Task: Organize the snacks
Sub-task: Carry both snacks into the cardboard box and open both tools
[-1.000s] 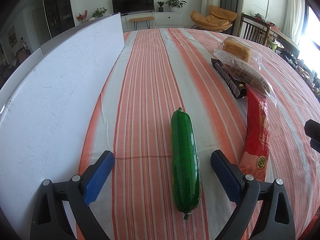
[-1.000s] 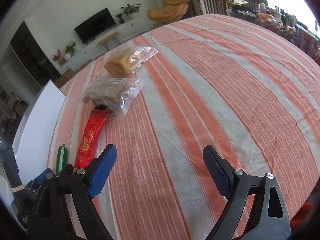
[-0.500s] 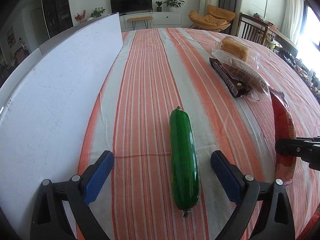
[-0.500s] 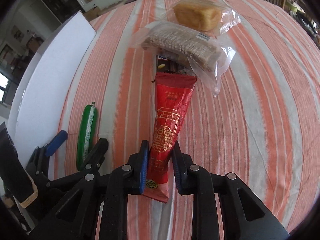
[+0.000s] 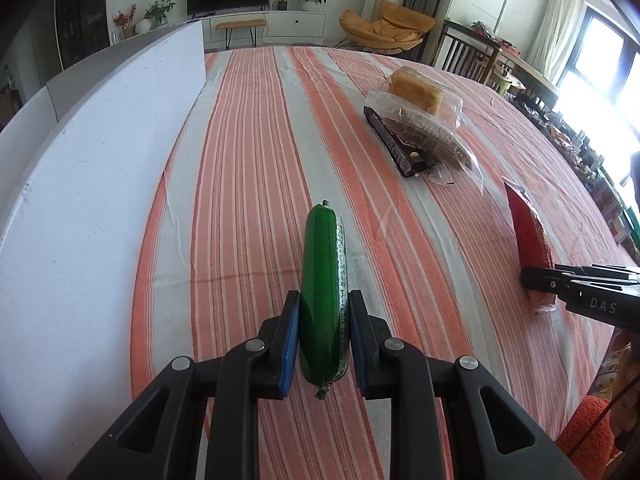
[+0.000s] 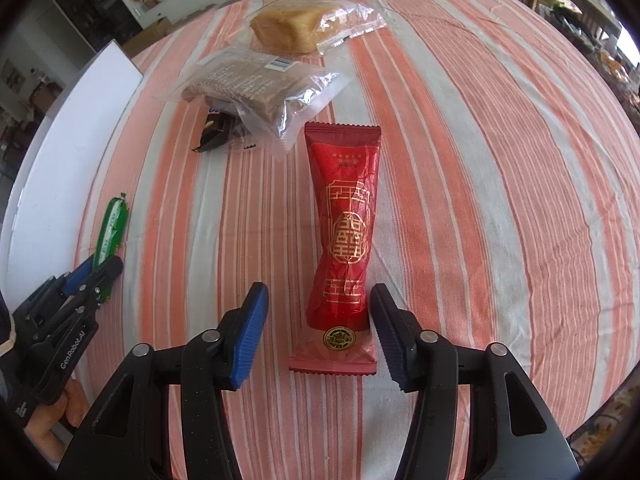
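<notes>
A green sausage-shaped snack (image 5: 322,264) lies lengthwise on the striped cloth. My left gripper (image 5: 324,298) is closing on its near half, and both blue pads press its sides. The same snack (image 6: 112,232) and left gripper (image 6: 94,276) show at the left of the right wrist view. A red packet with gold print (image 6: 344,208) lies flat on the cloth. My right gripper (image 6: 319,292) straddles its near end with the jaws opening, and neither pad touches it. The left wrist view shows the right gripper (image 5: 530,282) at the near end of the red packet (image 5: 528,224).
A white board (image 5: 80,200) stands along the left side of the table. Further out lie a bagged bread loaf (image 6: 296,28), a clear bag of brown biscuits (image 6: 256,88) and a dark chocolate bar (image 5: 392,140) partly under it. The table edge curves close on the right.
My left gripper went from wide open around the green snack to shut on it. My right gripper swung over the red packet, clamped it, and now stands apart; the packet sits clear of the biscuit bag.
</notes>
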Demonstrator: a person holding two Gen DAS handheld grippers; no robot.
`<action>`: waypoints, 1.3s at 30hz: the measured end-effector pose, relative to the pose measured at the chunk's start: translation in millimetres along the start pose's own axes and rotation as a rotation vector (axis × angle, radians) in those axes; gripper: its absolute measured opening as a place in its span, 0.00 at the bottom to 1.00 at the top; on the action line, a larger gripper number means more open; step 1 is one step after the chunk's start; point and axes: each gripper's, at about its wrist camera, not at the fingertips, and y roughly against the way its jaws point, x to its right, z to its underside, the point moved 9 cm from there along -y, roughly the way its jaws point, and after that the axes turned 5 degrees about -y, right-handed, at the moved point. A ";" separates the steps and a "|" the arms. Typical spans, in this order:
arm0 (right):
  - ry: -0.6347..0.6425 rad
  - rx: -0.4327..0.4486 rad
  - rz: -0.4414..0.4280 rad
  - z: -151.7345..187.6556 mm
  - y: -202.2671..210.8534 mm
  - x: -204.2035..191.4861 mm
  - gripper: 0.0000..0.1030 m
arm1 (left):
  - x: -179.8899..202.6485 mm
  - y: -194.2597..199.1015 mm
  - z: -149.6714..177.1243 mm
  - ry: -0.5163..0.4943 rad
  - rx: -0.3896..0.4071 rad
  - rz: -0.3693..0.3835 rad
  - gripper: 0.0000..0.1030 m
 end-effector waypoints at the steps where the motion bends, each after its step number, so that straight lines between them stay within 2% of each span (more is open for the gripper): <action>1: -0.011 0.002 -0.017 2.4 2.1 -1.3 0.25 | 1.1 8.5 3.6 0.023 0.006 0.035 0.22; 4: -0.094 0.029 -0.117 4.4 17.8 4.4 0.24 | 3.5 36.5 10.8 0.075 0.033 0.126 0.22; 8: -0.192 0.031 -0.320 11.6 41.7 -3.1 0.24 | 5.4 76.8 10.7 0.102 0.080 0.185 0.22; 11: -0.209 0.036 -0.434 8.9 62.4 -29.1 0.24 | 2.6 114.7 6.6 0.135 0.128 0.236 0.22; 14: -0.164 0.060 -0.541 -0.8 96.5 -72.4 0.24 | -11.7 157.6 -1.0 0.160 0.196 0.256 0.22; 16: -0.105 0.079 -0.608 -5.9 124.1 -109.7 0.24 | -30.8 186.3 -7.4 0.179 0.248 0.236 0.22; 18: -0.034 0.093 -0.673 -8.5 150.6 -154.6 0.24 | -61.6 212.2 -13.8 0.210 0.305 0.184 0.22; 21: 0.085 0.104 -0.742 -10.6 179.4 -224.7 0.24 | -121.1 236.3 -17.7 0.267 0.364 0.034 0.22; 23: 0.168 0.109 -0.758 -9.6 186.3 -270.3 0.25 | -160.9 239.0 -15.5 0.302 0.367 -0.084 0.22; 24: 0.208 0.123 -0.747 -9.1 186.5 -290.2 0.25 | -181.1 236.6 -11.3 0.321 0.357 -0.142 0.22; 25: 0.246 0.145 -0.738 -6.8 186.2 -308.0 0.31 | -199.1 232.8 -7.3 0.339 0.342 -0.210 0.26; 26: 0.292 0.164 -0.720 -5.8 183.2 -322.3 0.47 | -213.1 227.6 -2.6 0.348 0.319 -0.265 0.38; 27: 0.328 0.178 -0.686 -3.7 179.6 -330.7 0.58 | -223.4 222.9 2.5 0.356 0.299 -0.306 0.47; 28: 0.349 0.203 -0.650 -2.7 174.7 -332.9 0.68 | -229.9 220.2 7.6 0.364 0.287 -0.336 0.64; 29: 0.359 0.227 -0.628 -1.3 171.6 -329.6 0.67 | -233.2 218.5 15.7 0.372 0.290 -0.355 0.73; 30: 0.359 0.239 -0.616 -0.2 165.6 -320.9 0.67 | -231.8 218.5 18.9 0.374 0.303 -0.360 0.76; 32: 0.325 0.249 -0.565 -2.0 146.9 -290.8 0.68 | -222.8 216.8 23.9 0.359 0.321 -0.334 0.81; 34: 0.281 0.271 -0.463 -6.8 122.3 -244.8 0.68 | -198.5 209.6 19.2 0.318 0.316 -0.277 0.81; 37: 0.218 0.317 -0.199 -10.3 79.5 -157.5 0.69 | -139.5 199.0 5.9 0.217 0.313 -0.155 0.82; 39: 0.148 0.322 -0.032 -11.0 50.3 -93.5 0.69 | -85.7 190.3 -4.8 0.119 0.297 -0.061 0.87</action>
